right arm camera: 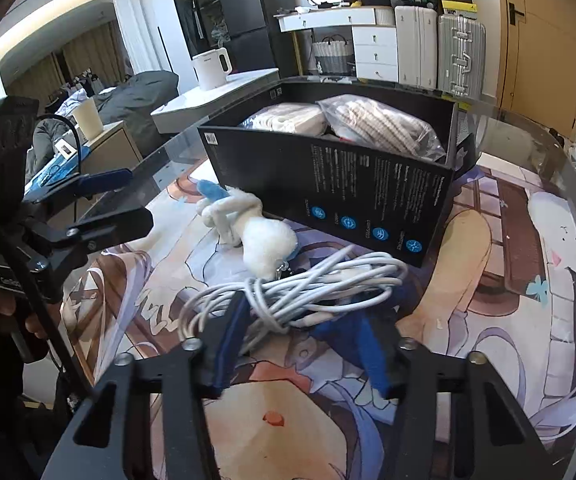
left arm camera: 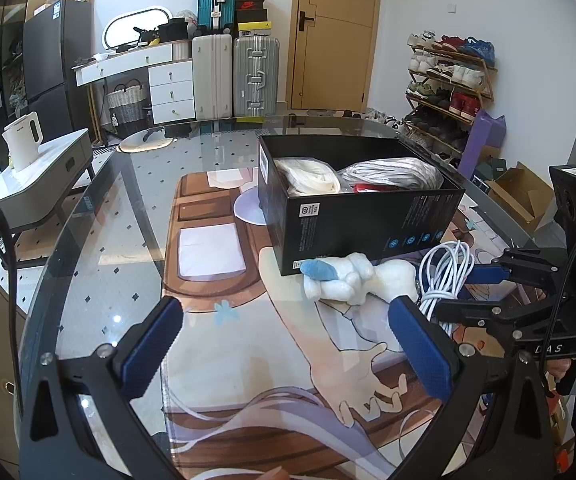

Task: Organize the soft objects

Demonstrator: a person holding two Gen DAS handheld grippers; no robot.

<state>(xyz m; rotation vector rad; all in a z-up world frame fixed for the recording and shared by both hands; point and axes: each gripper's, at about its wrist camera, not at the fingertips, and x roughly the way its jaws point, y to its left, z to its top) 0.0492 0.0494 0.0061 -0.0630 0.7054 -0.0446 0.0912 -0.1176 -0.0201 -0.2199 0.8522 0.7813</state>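
Left wrist view first. Black box (left arm camera: 362, 216) as the landmark: already loaded with a cream bundle (left arm camera: 308, 178) and a bagged striped fabric (left arm camera: 392, 174), so clearly the drop-off spot. Just in front of the box, nearly against its near wall, a white plush toy (left arm camera: 356, 282) with a blue bit on the end, flat on the printed mat (left arm camera: 247, 352). Right of the plush, the coiled white cable (left arm camera: 446, 276). Left gripper (left arm camera: 288, 344) parked short of the box, jaws wide apart, nothing between them, probably just waiting its turn.

Right wrist view next. Same box (right arm camera: 368, 196) up top, plush (right arm camera: 255, 232) against its front wall, cable (right arm camera: 308, 292) in front of the box's near corner. Right gripper (right arm camera: 300, 344) pinched onto the cable bundle, blue pads pressing the loops from both sides. Grabbed at the wrapped middle, likely so the coil stays together on the way into the box.
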